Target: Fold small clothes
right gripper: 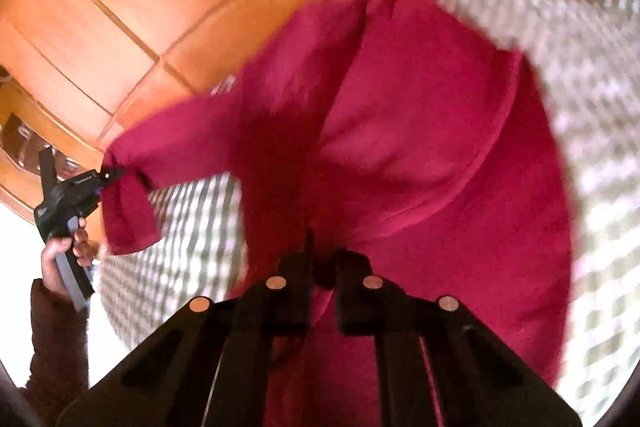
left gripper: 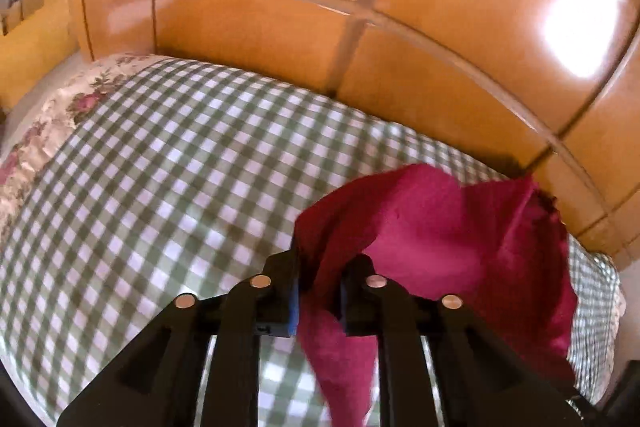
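Both claws are clamped on the crimson garment [right gripper: 400, 131]: the left gripper [left gripper: 318, 291] pinches an edge, the right gripper [right gripper: 322, 279] another, holding it aloft above the checked bedspread [left gripper: 160, 163]. The cloth looks light, limp and droopy; corners and hems probably offer the surest hold.

Legible text: none I can read. My left gripper [right gripper: 110, 174], at the left in the right wrist view, carries small pale markings on its black body, too blurred and small to make out.
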Demonstrator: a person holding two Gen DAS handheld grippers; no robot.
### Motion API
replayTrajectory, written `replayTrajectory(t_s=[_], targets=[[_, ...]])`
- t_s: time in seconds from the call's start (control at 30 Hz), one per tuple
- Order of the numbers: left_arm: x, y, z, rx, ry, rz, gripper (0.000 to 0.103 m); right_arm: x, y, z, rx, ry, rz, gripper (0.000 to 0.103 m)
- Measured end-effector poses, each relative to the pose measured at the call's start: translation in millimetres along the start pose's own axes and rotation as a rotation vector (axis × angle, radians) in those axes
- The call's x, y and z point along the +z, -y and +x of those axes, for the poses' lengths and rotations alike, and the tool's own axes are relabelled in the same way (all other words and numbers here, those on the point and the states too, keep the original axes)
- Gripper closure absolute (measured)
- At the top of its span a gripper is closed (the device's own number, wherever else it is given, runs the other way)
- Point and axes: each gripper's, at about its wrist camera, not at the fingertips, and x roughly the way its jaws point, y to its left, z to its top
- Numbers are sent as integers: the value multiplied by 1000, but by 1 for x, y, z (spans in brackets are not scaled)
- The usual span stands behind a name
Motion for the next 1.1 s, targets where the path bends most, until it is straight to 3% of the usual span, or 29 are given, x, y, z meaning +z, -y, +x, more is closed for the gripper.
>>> replayTrajectory(t_s=[0.07, 0.17, 0.3, 0.37, 0.4, 0.43, 0.47, 0.6, 0.67, 0.77, 0.83, 0.97, 1.03, 1.07, 1.1], targets=[[5, -4, -3, 42, 17, -8, 69, 14, 17, -23, -82, 57, -29, 97], [6, -13, -21, 59, 82, -24, 48, 45, 60, -61, -288, 151, -39, 97], [-10, -17, -42, 55, 118, -22, 48, 89, 137, -102, -615, 227, -21, 97], [-28, -12, -46, -22, 94, -21, 48, 106, 164, -108, -673, 229, 5, 93], [-38, -8, -47, -56, 76, -12, 48, 113, 180, -110, -700, 233, 27, 73], [-54, -1, -46, -106, 43, 0, 48, 113, 188, -112, -706, 245, 46, 38], [-68, 4, -44, -146, 19, 5, 48, 111, 194, -116, -705, 261, 65, 31], [-136, 34, -28, -307, -130, 42, 61, 80, 199, -119, -582, 218, 104, 32], [-162, 48, -18, -376, -198, 45, 68, 44, 187, -114, -443, 145, 95, 32], [-190, 72, -2, -469, -276, 24, 68, -20, 165, -102, -212, 9, 97, 40], [-197, 92, 4, -532, -290, 10, 68, -57, 151, -90, -107, -76, 101, 44], [-200, 124, 24, -602, -316, -44, 68, -97, 123, -59, -18, -170, 109, 57], [-203, 138, 32, -590, -329, -41, 71, -104, 114, -45, -7, -203, 93, 65], [-204, 144, 35, -599, -339, -31, 91, -105, 108, -42, -35, -205, 61, 67], [-203, 150, 34, -589, -340, -14, 98, -104, 105, -42, -44, -210, 40, 82]])
